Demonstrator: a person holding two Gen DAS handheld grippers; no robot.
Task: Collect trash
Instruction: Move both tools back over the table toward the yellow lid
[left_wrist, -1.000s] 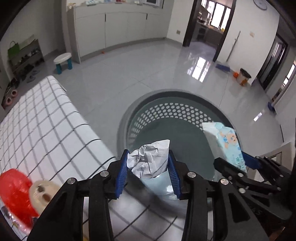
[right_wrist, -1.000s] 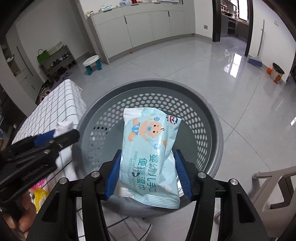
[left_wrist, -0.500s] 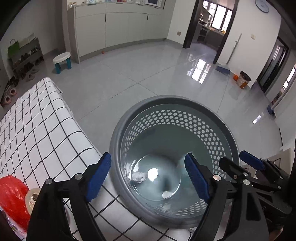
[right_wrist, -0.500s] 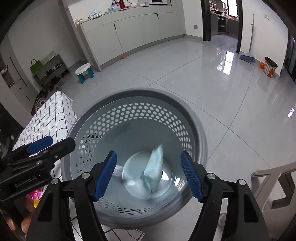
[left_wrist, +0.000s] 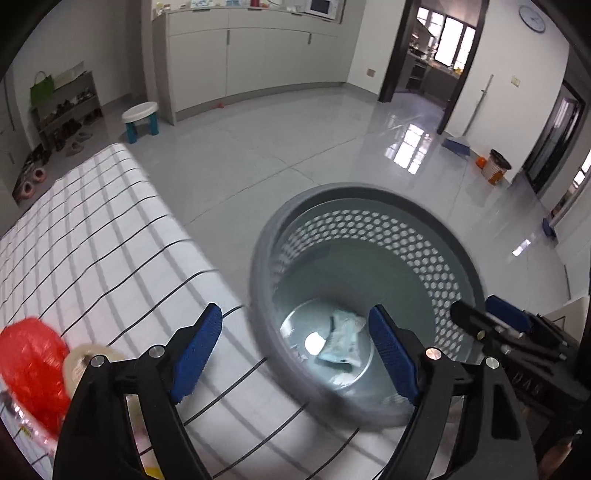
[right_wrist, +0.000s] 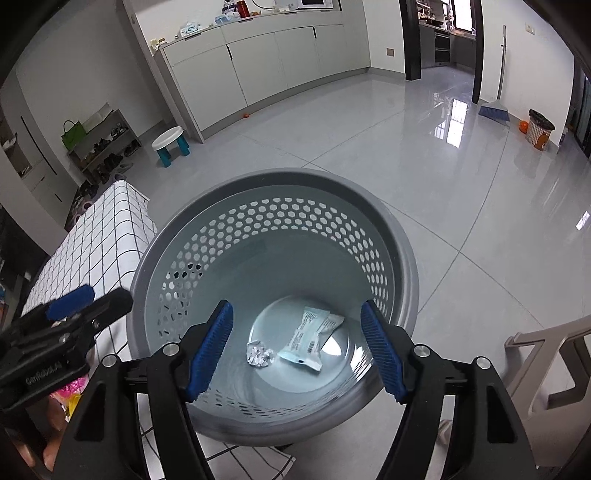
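Left tool (left_wrist: 295, 350): its 2 blue pads stand wide apart and nothing is between them. It hangs over the near rim of the basket, where the basket meets the worktop. Its jaws have just been opening; the paper ball that they held is now in the basket.
Right tool (right_wrist: 297, 347): also wide, with nothing in the gap. It points down into the basket from above. Its jaws have just been opening as well; the wipes pack that they held has dropped.
Basket (right_wrist: 402, 251): grey, round, with small 6-sided holes in its wall. It stands on the floor just beside the worktop.
Wipes pack (right_wrist: 308, 338): pale blue, it lies flat on the bottom of the basket, to the right of the paper ball. In the left view (left_wrist: 341, 341) it is blurred.
Paper ball (right_wrist: 258, 353): white and crumpled, on the basket bottom, just beside the wipes pack.
Worktop (left_wrist: 92, 240): covered with a white cloth with a black grid.
Red bag (left_wrist: 29, 373): it lies on the worktop at the left edge of the left view.
Tape roll (left_wrist: 86, 358): pale, touching the red bag on its right side.
Floor (right_wrist: 424, 158): grey shiny tiles.
Stool (right_wrist: 171, 146): small, white top and blue legs, well apart from the basket.
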